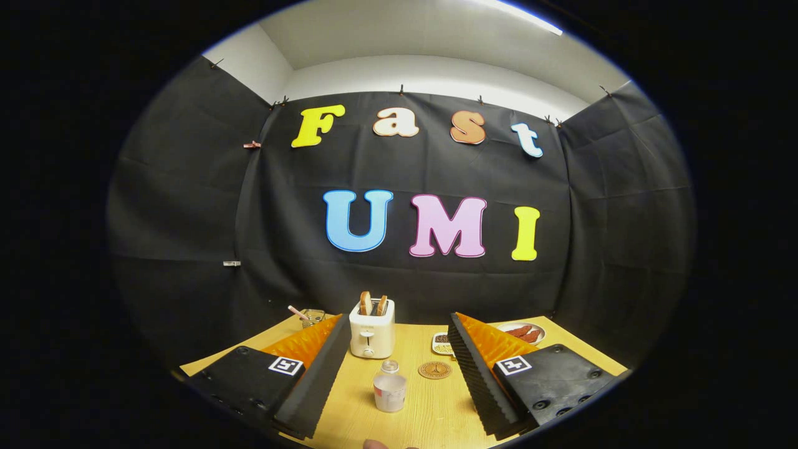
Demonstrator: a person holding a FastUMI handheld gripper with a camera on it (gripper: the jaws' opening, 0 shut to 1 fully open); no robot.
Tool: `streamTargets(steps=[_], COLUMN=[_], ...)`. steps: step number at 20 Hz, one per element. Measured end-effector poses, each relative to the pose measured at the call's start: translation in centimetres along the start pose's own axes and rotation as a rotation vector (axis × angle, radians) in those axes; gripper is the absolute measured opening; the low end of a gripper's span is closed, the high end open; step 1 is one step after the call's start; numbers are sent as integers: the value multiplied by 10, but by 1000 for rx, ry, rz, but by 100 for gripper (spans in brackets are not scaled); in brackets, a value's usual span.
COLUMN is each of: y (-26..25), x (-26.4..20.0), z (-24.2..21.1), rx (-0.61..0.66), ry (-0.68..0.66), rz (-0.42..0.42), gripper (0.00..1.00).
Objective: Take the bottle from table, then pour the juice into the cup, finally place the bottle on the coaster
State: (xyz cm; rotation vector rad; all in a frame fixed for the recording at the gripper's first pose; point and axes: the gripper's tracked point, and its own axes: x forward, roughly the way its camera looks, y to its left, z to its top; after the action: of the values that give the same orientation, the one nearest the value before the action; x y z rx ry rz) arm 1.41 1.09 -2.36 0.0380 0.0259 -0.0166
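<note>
A small clear bottle with a pale label and a clear cap stands upright on the wooden table, between my two fingers and nearer the left one. A round brown coaster lies flat just beyond it to the right, close to the right finger. My gripper is open wide, holds nothing, and hovers above the table. Behind the tip of the left finger stands a glass cup with a stick in it, partly hidden by the finger.
A white toaster with two slices of bread stands beyond the bottle, near the wall. A small dish sits past the coaster, and a plate of sausages sits behind the right finger. Black cloth walls close the table's far side.
</note>
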Motion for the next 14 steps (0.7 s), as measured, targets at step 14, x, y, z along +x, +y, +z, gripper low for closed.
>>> streamTargets(steps=[14], y=[-5], x=[18], z=[-19], rx=[77], ry=[-46], rz=[-52], gripper=[96])
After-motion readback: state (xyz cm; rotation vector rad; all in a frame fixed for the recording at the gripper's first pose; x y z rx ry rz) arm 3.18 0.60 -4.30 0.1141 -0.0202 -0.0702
